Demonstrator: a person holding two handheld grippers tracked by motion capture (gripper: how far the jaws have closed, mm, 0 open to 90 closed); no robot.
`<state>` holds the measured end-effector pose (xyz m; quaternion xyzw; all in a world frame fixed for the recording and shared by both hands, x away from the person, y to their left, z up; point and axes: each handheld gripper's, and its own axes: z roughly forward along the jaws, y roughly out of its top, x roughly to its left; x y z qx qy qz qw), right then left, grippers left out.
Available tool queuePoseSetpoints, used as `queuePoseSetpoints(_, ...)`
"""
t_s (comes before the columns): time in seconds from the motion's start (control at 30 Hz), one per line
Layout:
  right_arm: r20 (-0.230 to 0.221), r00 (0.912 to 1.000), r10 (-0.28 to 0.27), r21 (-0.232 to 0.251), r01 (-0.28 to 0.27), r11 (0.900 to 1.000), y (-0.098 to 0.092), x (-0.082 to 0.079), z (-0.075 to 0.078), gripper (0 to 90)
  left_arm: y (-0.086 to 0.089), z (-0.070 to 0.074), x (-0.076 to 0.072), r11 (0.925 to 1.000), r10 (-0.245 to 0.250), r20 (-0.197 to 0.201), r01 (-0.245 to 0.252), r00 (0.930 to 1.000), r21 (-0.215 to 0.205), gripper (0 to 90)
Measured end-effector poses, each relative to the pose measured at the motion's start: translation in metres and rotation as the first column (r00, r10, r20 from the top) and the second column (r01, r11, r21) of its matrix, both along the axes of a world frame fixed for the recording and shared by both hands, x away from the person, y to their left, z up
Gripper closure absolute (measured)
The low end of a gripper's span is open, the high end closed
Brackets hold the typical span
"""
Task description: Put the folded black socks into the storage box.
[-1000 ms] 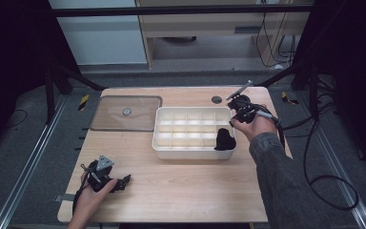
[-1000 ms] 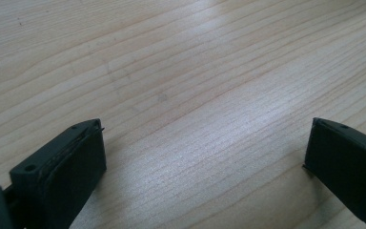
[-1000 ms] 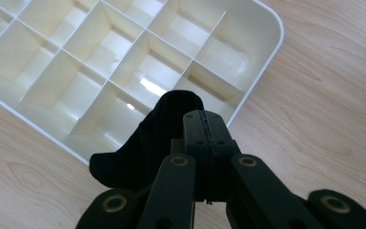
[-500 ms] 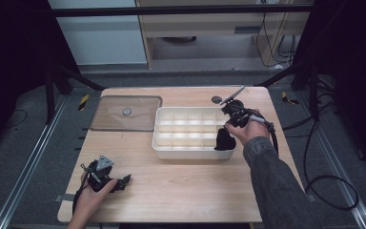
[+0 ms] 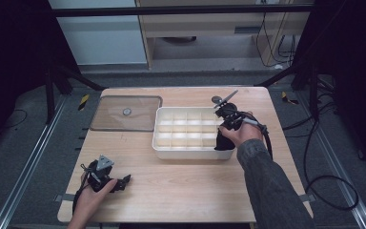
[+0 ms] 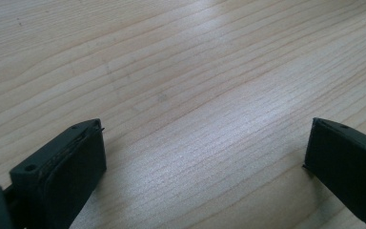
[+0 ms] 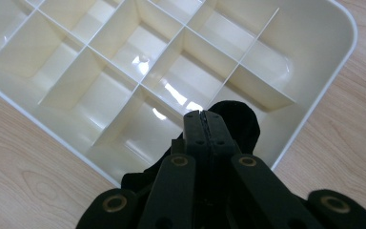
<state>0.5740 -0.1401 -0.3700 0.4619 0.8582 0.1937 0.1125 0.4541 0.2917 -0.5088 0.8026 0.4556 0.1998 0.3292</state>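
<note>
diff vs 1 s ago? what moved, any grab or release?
The right tongs, shut on the black cloth, moved left and down in the high view, bringing the cloth over the near right corner compartment of the white divided tray. No grab or release. Unchanged: left tongs resting open on the table, the clear lid beside the tray, the tray itself.
</note>
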Motion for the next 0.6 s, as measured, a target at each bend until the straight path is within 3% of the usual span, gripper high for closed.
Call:
queuePoseSetpoints(0.27, 0.003, 0.9997, -0.026, -0.037, 0.026, 0.999, -0.008, 0.0, -0.008, 90.0, 0.0, 0.0, 0.0, 1.0, -0.001, -0.002, 0.001, 1.0, 0.0, 0.0)
queuePoseSetpoints(0.6, -0.011, 0.9993, -0.036, -0.018, 0.036, 0.999, -0.015, -0.004, -0.03, 90.0, 0.0, 0.0, 0.0, 1.0, -0.003, -0.003, 0.003, 1.0, 0.002, 0.0)
